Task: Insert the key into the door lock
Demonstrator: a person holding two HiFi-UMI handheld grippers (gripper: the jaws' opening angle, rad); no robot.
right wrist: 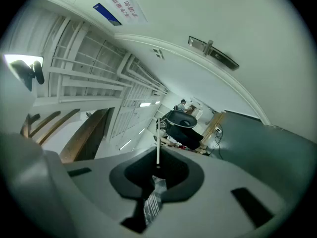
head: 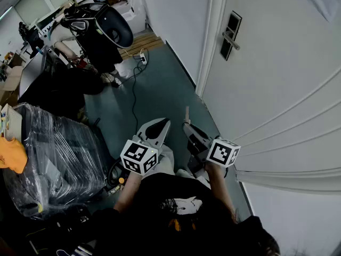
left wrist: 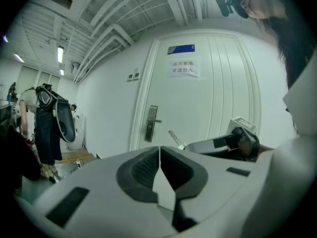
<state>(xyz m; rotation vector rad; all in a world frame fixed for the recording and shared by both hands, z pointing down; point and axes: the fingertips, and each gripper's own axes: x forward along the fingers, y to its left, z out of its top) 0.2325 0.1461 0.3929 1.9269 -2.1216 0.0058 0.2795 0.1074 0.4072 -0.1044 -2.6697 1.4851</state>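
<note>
Key (right wrist: 158, 140) held well short of the door lock (head: 230, 35).
Right gripper (right wrist: 158, 166) fingers clamp the key; left gripper (left wrist: 159, 152) fingers are pressed together on nothing.

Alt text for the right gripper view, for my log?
The right gripper is shut on a thin silver metal key, blade pointing forward. The dark metal lock plate with lever handle on the white door sits well away, upper right.
</note>
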